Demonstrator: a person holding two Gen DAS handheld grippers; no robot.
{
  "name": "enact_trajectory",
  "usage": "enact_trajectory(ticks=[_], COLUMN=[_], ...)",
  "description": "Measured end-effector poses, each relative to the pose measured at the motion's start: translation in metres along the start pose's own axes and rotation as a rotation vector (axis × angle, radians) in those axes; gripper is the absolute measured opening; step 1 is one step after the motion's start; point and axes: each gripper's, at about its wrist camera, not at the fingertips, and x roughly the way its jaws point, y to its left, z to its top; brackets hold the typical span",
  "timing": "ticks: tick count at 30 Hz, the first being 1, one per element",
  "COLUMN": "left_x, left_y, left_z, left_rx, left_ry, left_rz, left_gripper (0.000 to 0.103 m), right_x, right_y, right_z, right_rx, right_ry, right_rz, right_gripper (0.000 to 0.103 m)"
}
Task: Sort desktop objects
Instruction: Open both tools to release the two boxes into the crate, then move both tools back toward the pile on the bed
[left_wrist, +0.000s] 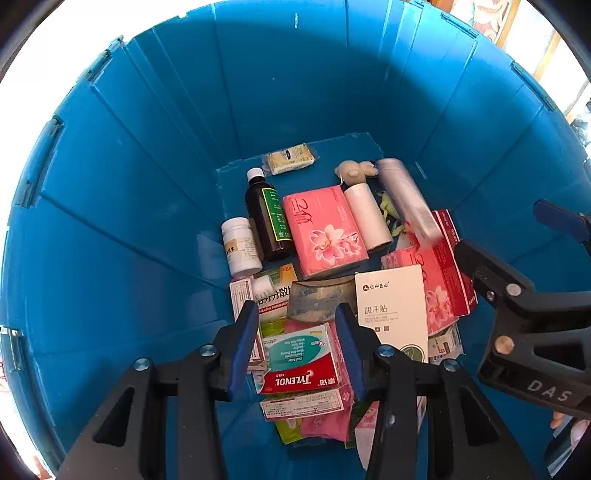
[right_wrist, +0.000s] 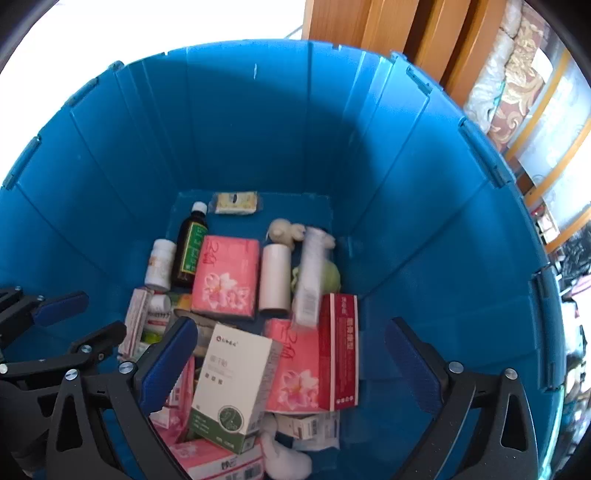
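both my grippers hang over the blue bin (left_wrist: 129, 206), cameras looking down into it. left gripper (left_wrist: 299, 347): jaws parted, nothing between the pads; in the left wrist view the tylenol box (left_wrist: 301, 360) sits in the gap at lower centre, lying on the pile below, not touched as far as i can tell. right gripper (right_wrist: 295, 369): jaws spread wide, released, holding nothing; in the right wrist view the white box (right_wrist: 232, 384) with a green base lies just inside its left finger at lower centre. bin contents, left wrist view: dark brown bottle (left_wrist: 267, 218) with green label lying flat at centre, white pill bottle (left_wrist: 241, 245) just left of it, pink tissue pack (left_wrist: 325, 230) just right of it, then a white roll (left_wrist: 367, 218) touching the pack's right edge. a clear-wrapped roll (left_wrist: 406, 197) lies tilted further right, its lower end over a red and pink box (left_wrist: 448, 266). small yellow-green packet (left_wrist: 290, 158) lies alone near the far wall at upper centre. a cream-coloured soft item (left_wrist: 356, 170) sits at the top of the white roll; i cannot tell what it is. more boxes are piled at the lower middle of the frame, partly hidden by my fingers.
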Motion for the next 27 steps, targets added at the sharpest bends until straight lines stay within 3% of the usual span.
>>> enact_trajectory(ticks=[8,15,21,25,27], left_x=[0.003,0.0,-0.035,-0.073,-0.098], left_y=[0.0,0.0,0.004,0.017,0.025], left_z=[-0.001,-0.002,-0.006,-0.018,-0.029], left_rx=[-0.003,-0.006,-0.038,-0.064,-0.062], left_ry=[0.022,0.013,-0.153,-0.237,-0.302], left_rz=[0.001,-0.01,0.004,-0.069,-0.07], left_gripper=[0.042,0.042,0.042,0.042,0.042], right_x=[0.012,0.01,-0.017,-0.047,-0.064], right_y=[0.001,0.002,-0.003,-0.003,0.003], right_z=[-0.002,-0.001,0.003,0.005,0.004], right_rx=[-0.011,-0.002,0.057,0.09,0.088], right_ry=[0.062,0.066,-0.04,-0.137,-0.177], right_rz=[-0.018,-0.034,-0.042,0.01,0.029], right_gripper=[0.103,0.103,0.103,0.103,0.103])
